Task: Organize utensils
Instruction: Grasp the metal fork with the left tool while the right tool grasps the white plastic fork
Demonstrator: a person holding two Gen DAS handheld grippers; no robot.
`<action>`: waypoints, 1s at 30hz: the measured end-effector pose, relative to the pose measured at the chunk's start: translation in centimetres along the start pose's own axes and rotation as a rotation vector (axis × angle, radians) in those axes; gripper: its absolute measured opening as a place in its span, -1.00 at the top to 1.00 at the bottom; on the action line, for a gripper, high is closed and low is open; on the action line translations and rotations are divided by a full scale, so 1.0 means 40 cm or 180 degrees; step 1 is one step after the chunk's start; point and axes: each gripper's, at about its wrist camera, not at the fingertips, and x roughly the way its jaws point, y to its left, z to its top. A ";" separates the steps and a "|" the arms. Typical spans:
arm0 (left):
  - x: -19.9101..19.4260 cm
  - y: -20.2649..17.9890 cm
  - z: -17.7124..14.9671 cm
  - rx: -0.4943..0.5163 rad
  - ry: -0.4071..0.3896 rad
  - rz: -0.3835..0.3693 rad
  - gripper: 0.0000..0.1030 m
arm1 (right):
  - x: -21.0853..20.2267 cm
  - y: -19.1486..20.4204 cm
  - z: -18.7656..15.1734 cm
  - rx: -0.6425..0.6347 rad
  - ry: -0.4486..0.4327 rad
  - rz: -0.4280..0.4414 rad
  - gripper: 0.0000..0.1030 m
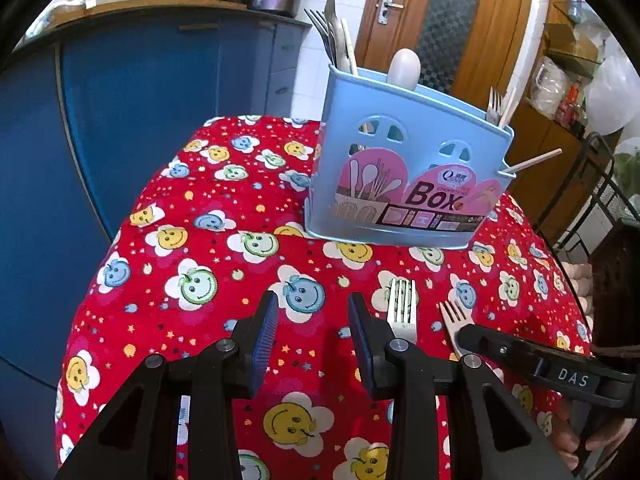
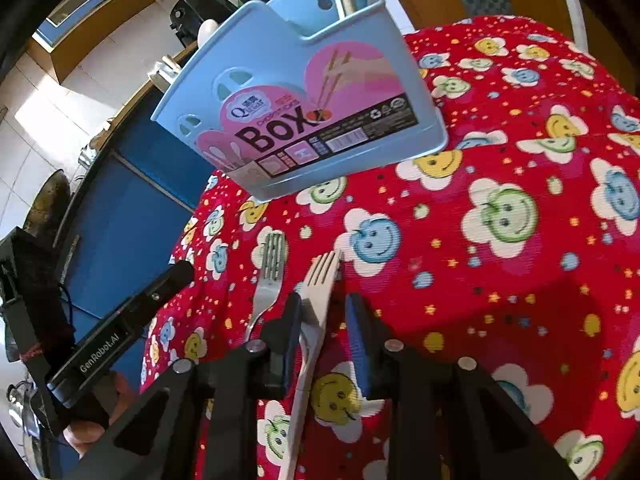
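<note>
A light blue utensil box stands on the red smiley tablecloth, holding forks, spoons and chopsticks. It also shows in the right wrist view. Two forks lie side by side in front of it: a metal fork and a pale wooden fork. My left gripper is open and empty, just left of the metal fork. My right gripper is open, with its fingers on either side of the wooden fork's neck. The right gripper's body shows in the left wrist view.
A blue cabinet with a wooden top stands left of the table. A wooden door is behind the box. Shelves with bags and a black metal rack stand to the right. The left gripper's body lies left of the forks.
</note>
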 end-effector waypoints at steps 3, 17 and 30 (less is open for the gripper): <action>0.008 -0.004 -0.002 0.0021 0.0043 -0.0026 0.28 | 0.011 -0.002 0.002 0.0036 0.0045 0.0157 0.85; 0.101 -0.072 -0.014 0.0119 0.0505 -0.0400 0.28 | -0.065 0.001 0.009 -0.0115 -0.0279 0.0053 0.89; 0.149 -0.155 -0.005 0.0510 0.0501 -0.0388 0.58 | -0.078 -0.047 -0.001 -0.0009 -0.0315 0.0094 0.89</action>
